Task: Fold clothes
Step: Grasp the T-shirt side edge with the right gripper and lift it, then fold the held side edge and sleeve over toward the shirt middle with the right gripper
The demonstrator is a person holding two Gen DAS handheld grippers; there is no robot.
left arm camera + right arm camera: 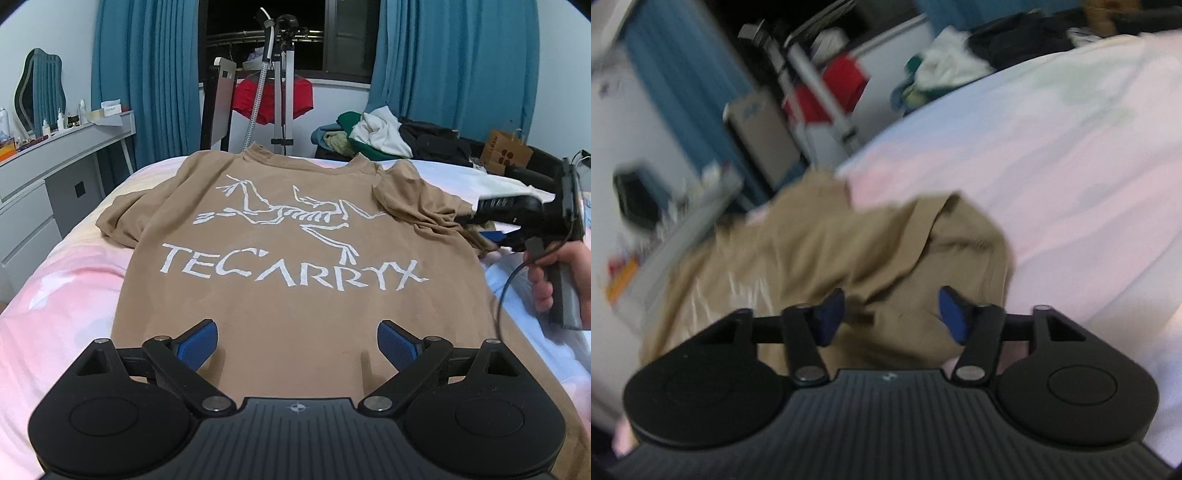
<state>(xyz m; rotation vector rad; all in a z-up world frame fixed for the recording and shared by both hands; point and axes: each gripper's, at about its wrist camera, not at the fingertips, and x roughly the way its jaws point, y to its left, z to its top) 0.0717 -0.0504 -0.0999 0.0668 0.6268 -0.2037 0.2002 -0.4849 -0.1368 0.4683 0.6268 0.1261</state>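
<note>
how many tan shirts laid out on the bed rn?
1. The tan shirt lies print-up on the bed, its right sleeve bunched near the right gripper. The clothes pile beyond may hide others.

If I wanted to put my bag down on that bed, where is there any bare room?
Bare bedspread lies left of the tan T-shirt, toward the dresser. More bare spread lies right of the shirt's rumpled sleeve. The far right corner is crowded with a clothes pile and a paper bag.
</note>
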